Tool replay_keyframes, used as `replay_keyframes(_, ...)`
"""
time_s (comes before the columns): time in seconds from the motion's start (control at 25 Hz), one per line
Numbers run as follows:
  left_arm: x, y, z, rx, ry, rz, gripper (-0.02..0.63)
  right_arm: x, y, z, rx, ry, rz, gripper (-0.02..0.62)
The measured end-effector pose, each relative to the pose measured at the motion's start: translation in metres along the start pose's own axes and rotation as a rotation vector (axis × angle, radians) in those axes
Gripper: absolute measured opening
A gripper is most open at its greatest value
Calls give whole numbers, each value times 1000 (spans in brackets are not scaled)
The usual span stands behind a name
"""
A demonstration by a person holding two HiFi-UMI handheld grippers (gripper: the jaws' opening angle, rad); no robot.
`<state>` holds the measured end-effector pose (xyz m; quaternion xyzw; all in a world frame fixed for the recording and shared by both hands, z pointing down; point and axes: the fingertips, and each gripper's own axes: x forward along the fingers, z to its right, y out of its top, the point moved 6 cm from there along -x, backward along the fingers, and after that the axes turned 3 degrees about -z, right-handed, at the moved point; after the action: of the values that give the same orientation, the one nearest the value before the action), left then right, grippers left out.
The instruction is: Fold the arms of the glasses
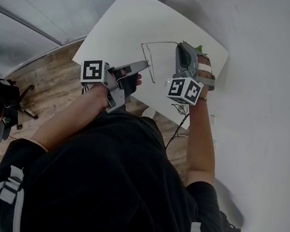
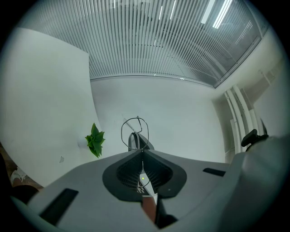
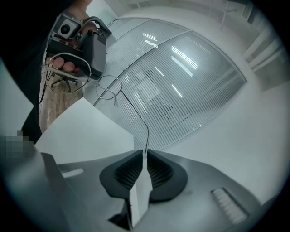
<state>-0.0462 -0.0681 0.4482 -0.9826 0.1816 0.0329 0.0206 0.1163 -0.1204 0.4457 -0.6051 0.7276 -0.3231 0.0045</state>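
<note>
Barely started: the glasses point(image 1: 159, 43) are up in the air between the two grippers, above the white tabletop point(image 1: 123, 20), not resting on it. The arm pinched by the right gripper point(image 3: 145, 153) sticks straight out from the frame, so I judge it not folded yet. The other arm is too thin to read. Both folds look left to do.

Right gripper: jaws almost together, clamped on the tip of that wire arm, which runs away from it to the lenses.

Left gripper point(image 2: 142, 152): jaws closed tight on the thin frame, one lens loop poking out just past its tips. The right gripper sits just beyond that loop.
</note>
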Motion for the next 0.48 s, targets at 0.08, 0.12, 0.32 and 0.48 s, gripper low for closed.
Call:
replay_keyframes(0.08,0,0,0,1,0,6,12,-3,0,-1,1,-1,2,40)
replay_keyframes(0.12,0,0,0,2,0,9,12,-4,0,-2,1,-2,3,40)
replay_keyframes(0.32,0,1,1,15,-2,21,12,-11,-1,-4,3,-5,13,40)
replay_keyframes(0.48,-2,1,0,23,2,29,12,-15,0,-6,5,-8,24,40)
